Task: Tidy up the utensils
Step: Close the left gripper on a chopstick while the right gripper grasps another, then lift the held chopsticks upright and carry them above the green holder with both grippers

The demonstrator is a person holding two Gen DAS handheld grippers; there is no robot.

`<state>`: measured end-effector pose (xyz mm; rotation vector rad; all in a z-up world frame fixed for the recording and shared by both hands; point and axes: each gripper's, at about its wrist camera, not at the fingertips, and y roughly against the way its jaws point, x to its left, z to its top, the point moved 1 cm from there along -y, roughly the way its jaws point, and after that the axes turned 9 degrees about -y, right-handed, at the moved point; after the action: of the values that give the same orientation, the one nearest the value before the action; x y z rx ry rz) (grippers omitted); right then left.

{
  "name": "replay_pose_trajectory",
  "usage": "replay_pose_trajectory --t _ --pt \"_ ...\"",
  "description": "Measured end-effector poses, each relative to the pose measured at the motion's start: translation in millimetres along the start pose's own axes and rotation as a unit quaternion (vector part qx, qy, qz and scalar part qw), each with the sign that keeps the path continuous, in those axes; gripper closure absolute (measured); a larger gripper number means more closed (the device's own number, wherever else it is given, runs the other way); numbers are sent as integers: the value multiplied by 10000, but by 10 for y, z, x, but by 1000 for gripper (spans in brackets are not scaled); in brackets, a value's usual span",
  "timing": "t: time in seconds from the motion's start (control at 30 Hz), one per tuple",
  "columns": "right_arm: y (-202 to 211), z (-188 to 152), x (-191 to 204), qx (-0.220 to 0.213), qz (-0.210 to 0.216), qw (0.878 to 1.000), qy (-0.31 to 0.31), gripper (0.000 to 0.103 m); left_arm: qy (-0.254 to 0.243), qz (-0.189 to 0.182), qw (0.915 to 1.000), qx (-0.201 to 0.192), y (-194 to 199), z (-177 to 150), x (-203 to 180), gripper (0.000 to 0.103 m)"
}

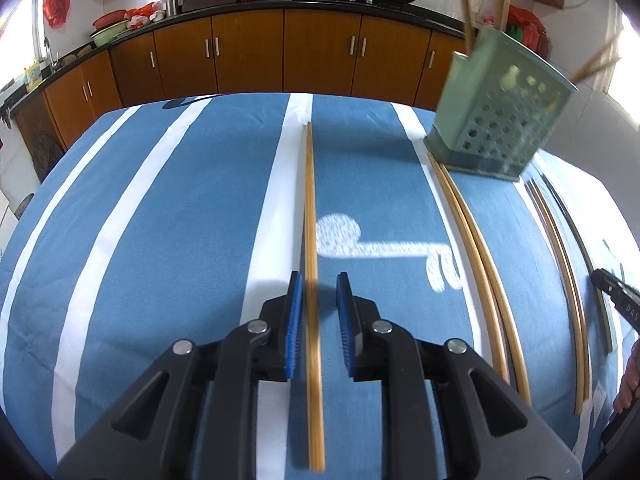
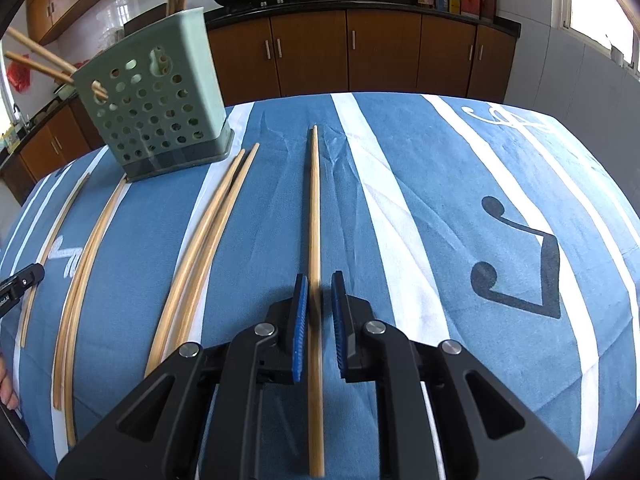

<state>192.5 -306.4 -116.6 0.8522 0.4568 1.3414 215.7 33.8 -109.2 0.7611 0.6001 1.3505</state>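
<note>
A bamboo chopstick (image 1: 310,200) lies lengthwise on the blue striped cloth and runs between the blue pads of my left gripper (image 1: 318,280). The jaws stand slightly apart with a gap on each side of it. Another chopstick (image 2: 315,200) lies the same way between the pads of my right gripper (image 2: 319,280), also narrowly parted and not pressing. A green perforated utensil holder (image 1: 500,120) (image 2: 160,112) stands upright between the two, with several chopsticks sticking out of it.
Two pairs of loose chopsticks (image 2: 216,224) (image 2: 92,240) lie side by side on the cloth between the grippers, below the holder. The table's far edge drops to brown kitchen cabinets (image 1: 248,56). A person's fingers (image 2: 6,384) show at the frame edge.
</note>
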Motion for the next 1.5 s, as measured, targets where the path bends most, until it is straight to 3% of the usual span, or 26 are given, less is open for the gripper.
replay_pose_trajectory --t 0.1,0.17,0.33,0.6,0.83,1.03,1.23,1.37,1.5 --pt "39 -43 -46 27 141 9999 -66 90 -10 -21 10000 3 52 -66 -9 84" --pt "40 -35 -60 22 121 9999 -50 95 -39 31 10000 20 72 -93 -19 95" --pt "233 74 -133 -196 326 9990 -246 96 -31 40 10000 44 154 -77 28 95" --pt "721 376 -231 -969 518 9929 -448 96 -40 48 9977 -682 680 224 33 95" --pt "1054 572 -240 -1491 684 9851 -511 96 94 -69 9906 -1366 1154 516 51 95" --pt "1199 666 -206 -1687 787 9814 -471 96 73 -184 9843 -1752 1447 698 46 95" --pt "1239 715 -139 -1675 891 9807 -468 96 -2 -227 9829 -1830 1528 774 -7 96" --pt "1413 876 -31 -1760 1344 9737 -531 96 -58 -495 9793 -1959 1650 835 -110 96" --pt "1703 1097 131 -2068 1868 9589 -532 96 -148 -756 9691 -2345 1903 1019 -321 96"
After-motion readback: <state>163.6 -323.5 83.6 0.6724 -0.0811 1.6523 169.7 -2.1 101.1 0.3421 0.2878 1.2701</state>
